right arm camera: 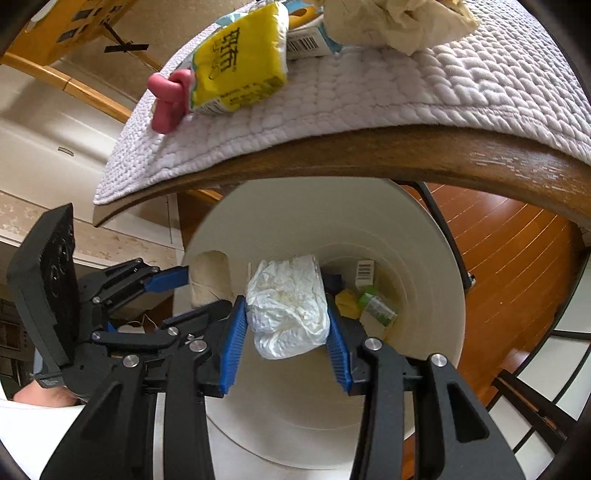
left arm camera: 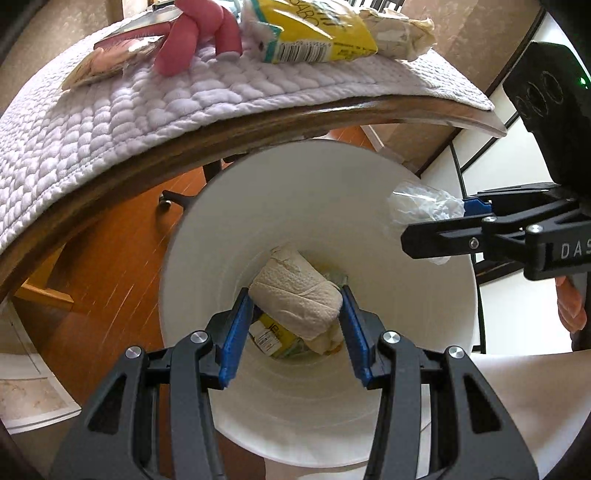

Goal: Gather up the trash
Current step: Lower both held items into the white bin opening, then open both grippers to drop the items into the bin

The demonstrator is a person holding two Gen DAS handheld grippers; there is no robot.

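Trash sits clamped in both grippers above the mouth of a white bin [left arm camera: 207, 229] that stands on the wood floor [left arm camera: 110, 258] just under the table edge [left arm camera: 258, 122]. The left gripper [left arm camera: 293, 321] has its blue pads pressed on either side of a wad of paper towel [left arm camera: 295, 291], held over the bin's opening; the right gripper [right arm camera: 286, 321] is closed on a crumpled white plastic bag [right arm camera: 288, 306], also over the opening, and in the left wrist view that same bag shows at the tip of the right gripper near the bin's rim. Down at the bottom of the bin lie earlier discards: a small white box with a barcode [right arm camera: 365, 272], a green-labelled bottle [right arm camera: 376, 305] and something yellow [right arm camera: 349, 302]. On the table a quilted white cloth [right arm camera: 369, 107] carries more litter: a yellow packet [right arm camera: 240, 62], a pink toy-like piece [right arm camera: 168, 99] touching the packet's edge, a barcoded carton [right arm camera: 306, 42] and crumpled beige paper [right arm camera: 399, 22]. In the left wrist view a flat pinkish wrapper [left arm camera: 110, 59] lies on the cloth beside the pink piece.
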